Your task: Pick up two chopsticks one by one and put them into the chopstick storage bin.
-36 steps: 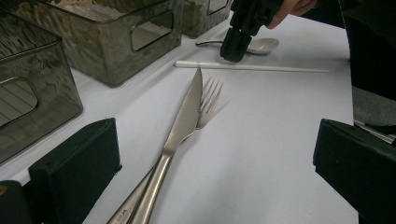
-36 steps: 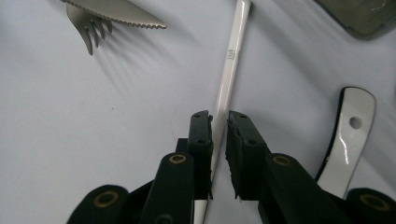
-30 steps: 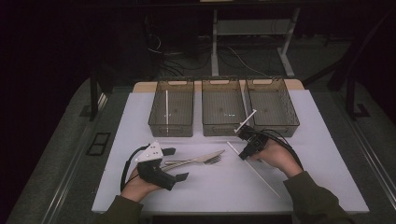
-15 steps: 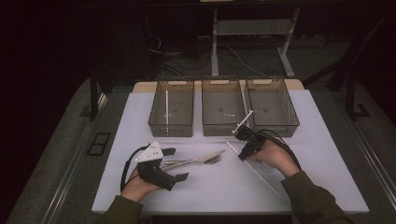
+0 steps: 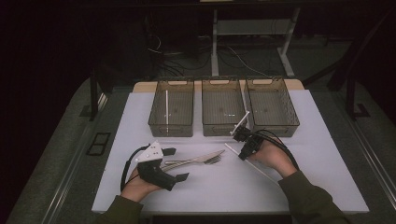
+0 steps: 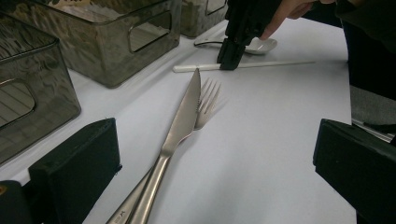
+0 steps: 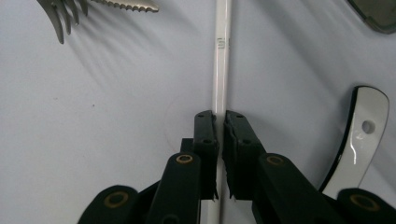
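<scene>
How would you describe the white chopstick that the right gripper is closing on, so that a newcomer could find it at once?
Start at the three clear bins along the far edge of the white table. In front of the middle one, the right gripper pinches a thin white chopstick lying flat. Unlike the metal knife and fork beside it, it is plain, straight and white.

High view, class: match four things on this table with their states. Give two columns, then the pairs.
1 knife
2 white stick
3 left bin
4 left tongs

a open
b holds a lone stick
c clamped in the right tongs
d lying across the fork

Pairs: 1-d, 2-c, 3-b, 4-a
</scene>
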